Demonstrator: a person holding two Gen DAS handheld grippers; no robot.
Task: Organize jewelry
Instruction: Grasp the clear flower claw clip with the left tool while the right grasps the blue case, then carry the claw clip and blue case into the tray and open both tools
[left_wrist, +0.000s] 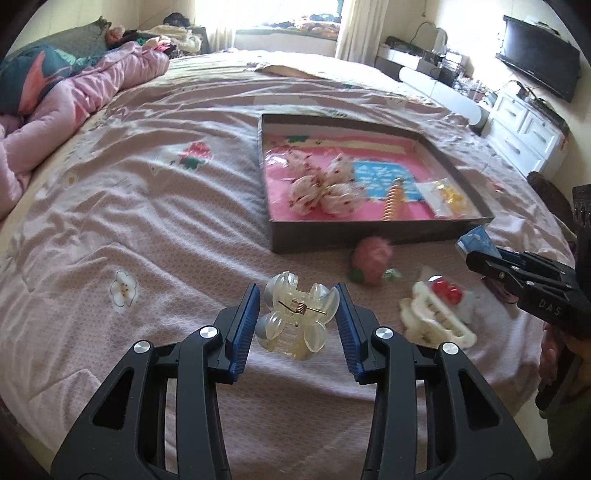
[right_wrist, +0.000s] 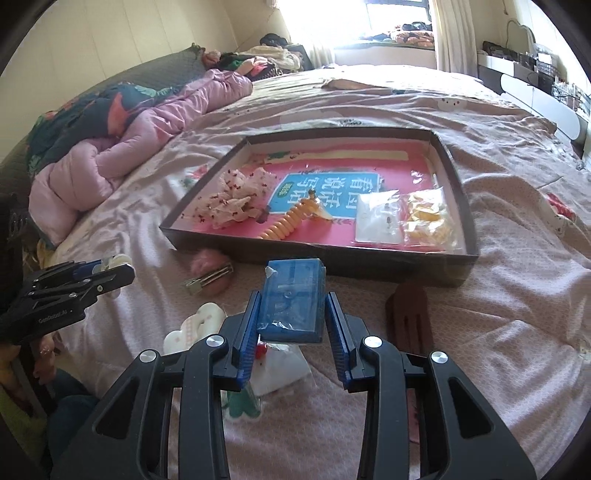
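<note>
Translucent plastic hair claw (left_wrist: 291, 319) is sitting gripped between the narrowed jaws of the left gripper (left_wrist: 295, 317), hanging above the bed (left_wrist: 147, 229). Blue wrapped box (right_wrist: 291, 301) is being clamped by the narrow jaws of the right gripper (right_wrist: 291, 314). Lying loose on the bed near both: a cream hair claw (left_wrist: 437, 319), a pink pom clip (left_wrist: 371, 264), a brown comb (right_wrist: 410, 317). Farther out, the shallow box (left_wrist: 380, 234) is holding a floral scrunchie (left_wrist: 325, 182), an orange spiral tie (left_wrist: 393, 201) and two clear packets (right_wrist: 404, 218).
</note>
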